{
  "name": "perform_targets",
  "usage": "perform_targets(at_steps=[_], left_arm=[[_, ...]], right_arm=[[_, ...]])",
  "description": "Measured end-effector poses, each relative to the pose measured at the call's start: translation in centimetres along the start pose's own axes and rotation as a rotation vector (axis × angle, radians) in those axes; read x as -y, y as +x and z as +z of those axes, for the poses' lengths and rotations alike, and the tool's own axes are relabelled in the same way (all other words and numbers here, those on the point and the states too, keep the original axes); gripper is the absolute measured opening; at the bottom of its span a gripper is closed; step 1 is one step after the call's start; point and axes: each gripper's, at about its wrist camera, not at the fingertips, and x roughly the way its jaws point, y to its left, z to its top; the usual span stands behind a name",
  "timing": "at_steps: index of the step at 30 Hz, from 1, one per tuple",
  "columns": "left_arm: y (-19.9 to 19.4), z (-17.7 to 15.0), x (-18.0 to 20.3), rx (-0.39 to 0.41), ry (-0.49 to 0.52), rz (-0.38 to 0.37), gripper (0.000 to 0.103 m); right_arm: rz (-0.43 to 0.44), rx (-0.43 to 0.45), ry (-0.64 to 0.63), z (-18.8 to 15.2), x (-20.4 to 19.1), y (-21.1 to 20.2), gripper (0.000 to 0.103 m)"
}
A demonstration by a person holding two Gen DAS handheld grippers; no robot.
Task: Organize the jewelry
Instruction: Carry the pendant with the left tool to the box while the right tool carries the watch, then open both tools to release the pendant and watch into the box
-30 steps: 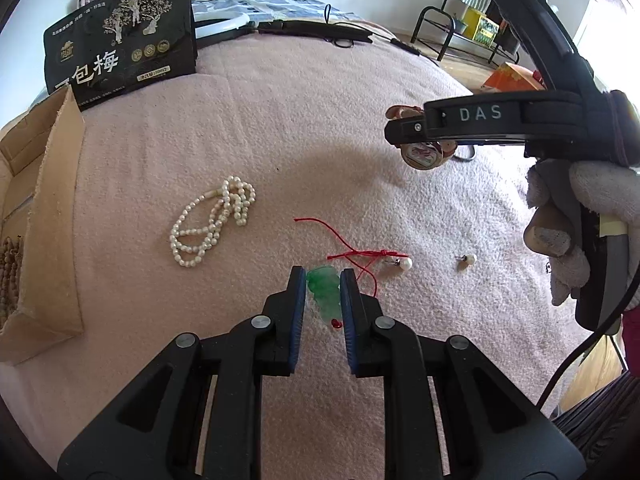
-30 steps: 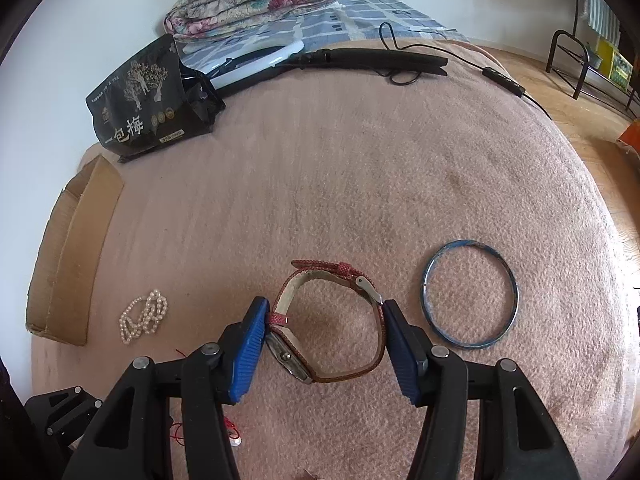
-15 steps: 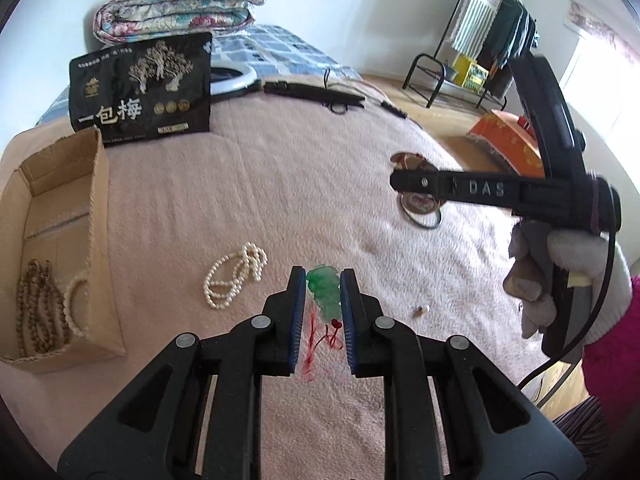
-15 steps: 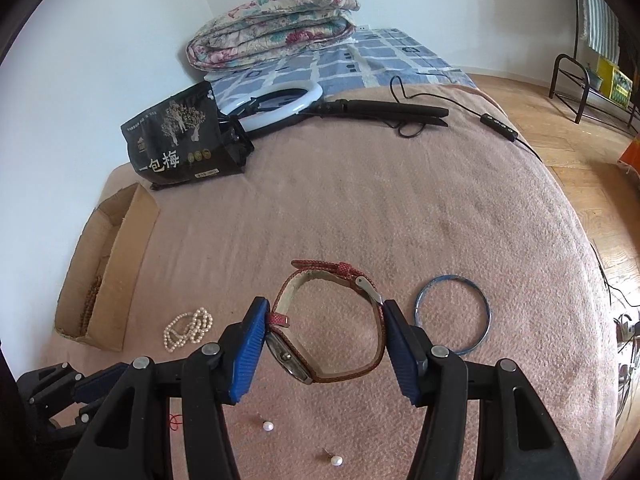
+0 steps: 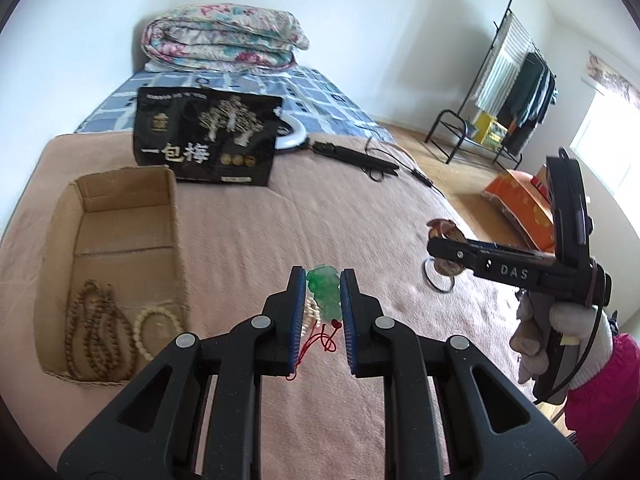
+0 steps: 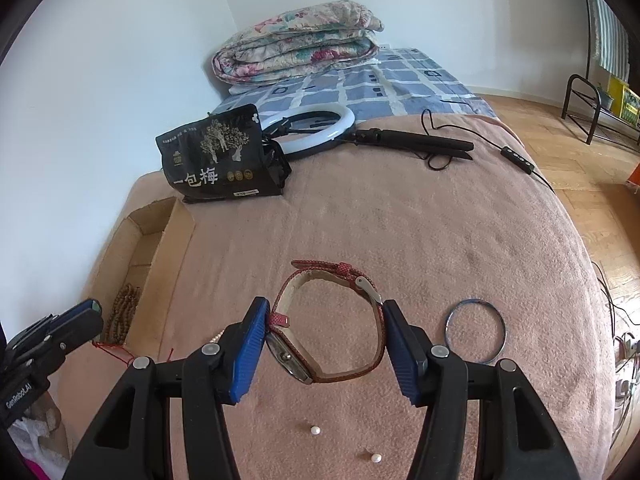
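L gripper (image 5: 320, 312) pinches green jade pendant (image 5: 325, 294), R gripper (image 6: 324, 344) clamps red watch (image 6: 332, 320); both above blanket (image 6: 400, 220). Carry step; next, drop into cardboard box (image 5: 60, 240) at left edge.

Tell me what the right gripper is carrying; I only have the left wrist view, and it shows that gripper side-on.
Observer: A red-strapped wristwatch, clamped across its loop between the jaws of the right gripper.
Operator: Anything loose underneath?
Observer: Two loose pearls lie on the pink blanket, low in the right wrist view.
Operator: Anything else lying nearby?
Observer: A blue bangle lies flat to the right of the wristwatch, apart from it.
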Motion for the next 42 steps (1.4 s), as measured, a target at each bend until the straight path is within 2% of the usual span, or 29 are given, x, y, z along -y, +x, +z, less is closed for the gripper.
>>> perform_targets(at_steps=[8, 20, 28, 42], left_arm=[[-2.5, 1.4, -4.6, 0.045, -0.040, 0.078, 0.016], [-3.8, 4.0, -12.3, 0.086, -0.118, 0.183, 0.016], [-3.0, 4.7, -15.3, 0.071, -0.118, 0.234, 0.016], [-1.6, 3.1, -19.4, 0.014, -0.152, 0.299, 0.016]], right_arm=[[0.048, 0.005, -0.043, 0.5, -3.8, 0.1, 0.059], [0.113, -0.005, -0.137, 0.2, -10.8, 1.4, 0.059], [0.141, -0.013, -0.180, 0.3, -15.0, 3.0, 0.059], [0.175, -0.035, -0.259, -0.2, -21.3, 7.0, 0.059]])
